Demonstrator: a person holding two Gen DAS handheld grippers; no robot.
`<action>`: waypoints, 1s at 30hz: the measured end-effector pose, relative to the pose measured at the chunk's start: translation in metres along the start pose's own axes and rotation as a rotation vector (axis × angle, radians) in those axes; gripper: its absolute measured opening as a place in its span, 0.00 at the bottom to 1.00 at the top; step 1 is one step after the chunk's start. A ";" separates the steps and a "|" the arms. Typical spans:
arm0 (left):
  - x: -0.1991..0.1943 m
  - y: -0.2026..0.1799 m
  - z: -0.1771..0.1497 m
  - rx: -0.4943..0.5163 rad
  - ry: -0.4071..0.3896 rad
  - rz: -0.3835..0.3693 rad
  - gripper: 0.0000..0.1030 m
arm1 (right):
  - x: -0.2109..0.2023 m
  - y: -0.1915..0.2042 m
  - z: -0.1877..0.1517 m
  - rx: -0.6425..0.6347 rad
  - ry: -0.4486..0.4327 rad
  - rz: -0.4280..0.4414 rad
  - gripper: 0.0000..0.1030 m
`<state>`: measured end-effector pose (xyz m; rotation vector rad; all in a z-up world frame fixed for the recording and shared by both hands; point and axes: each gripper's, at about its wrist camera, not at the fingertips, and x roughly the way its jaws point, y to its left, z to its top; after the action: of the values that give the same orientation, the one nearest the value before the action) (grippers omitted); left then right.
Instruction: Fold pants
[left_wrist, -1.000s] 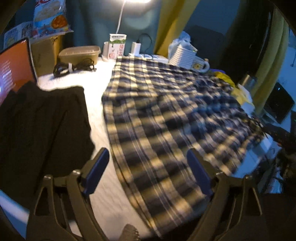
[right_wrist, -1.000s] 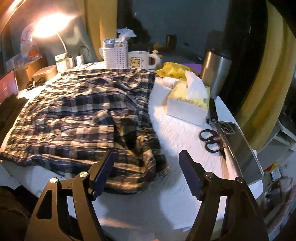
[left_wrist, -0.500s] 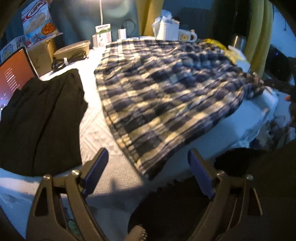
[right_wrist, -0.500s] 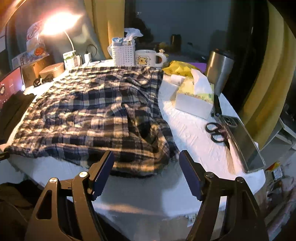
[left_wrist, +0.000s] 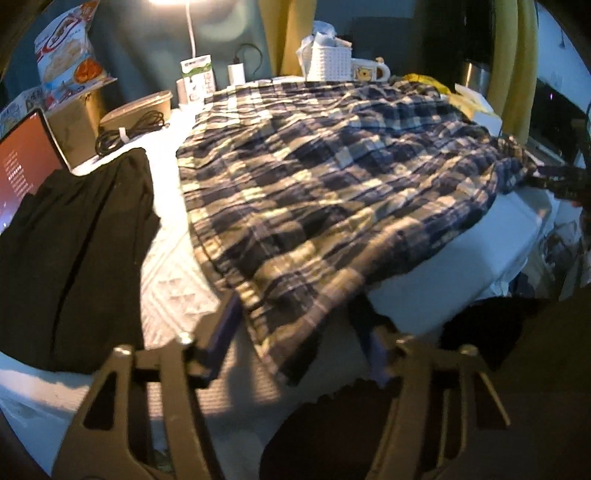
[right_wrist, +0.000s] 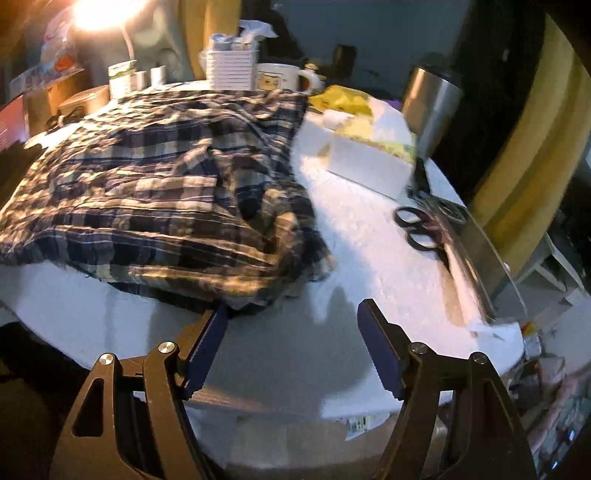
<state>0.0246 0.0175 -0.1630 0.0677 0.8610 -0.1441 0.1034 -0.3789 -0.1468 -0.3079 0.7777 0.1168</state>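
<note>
No words, brands or numbers can be read in either view. The red screen (left_wrist: 22, 162) at the far left carries small white lines of text, too small to make out. The snack bag (left_wrist: 70, 55) and the green-and-white carton (left_wrist: 197, 79) at the far edge of the surface bear printing that is blurred. The mug (left_wrist: 367, 72) shows a yellow picture, no letters.

The pants (right_wrist: 147, 199) lie spread over the table (right_wrist: 369, 240), their near hem hanging over its front edge; behind the pants stand a basket (right_wrist: 231, 70) and a mug (right_wrist: 280, 77). Right of the pants sits a tissue box (right_wrist: 369, 162), with scissors (right_wrist: 417, 229) nearer the front; left of the pants lies a dark garment (left_wrist: 74, 251), a coiled cable (left_wrist: 125, 131) behind it.
</note>
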 end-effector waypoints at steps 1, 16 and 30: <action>0.000 0.000 0.001 -0.002 -0.004 0.004 0.41 | 0.001 0.003 0.001 -0.026 -0.003 -0.007 0.74; -0.027 0.020 0.014 -0.166 -0.121 -0.054 0.05 | 0.010 0.031 0.025 -0.076 -0.148 0.076 0.07; -0.074 0.035 0.063 -0.175 -0.320 -0.026 0.05 | -0.040 0.018 0.074 -0.002 -0.314 0.091 0.06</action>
<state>0.0298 0.0517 -0.0657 -0.1274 0.5527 -0.1001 0.1208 -0.3382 -0.0730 -0.2480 0.4797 0.2460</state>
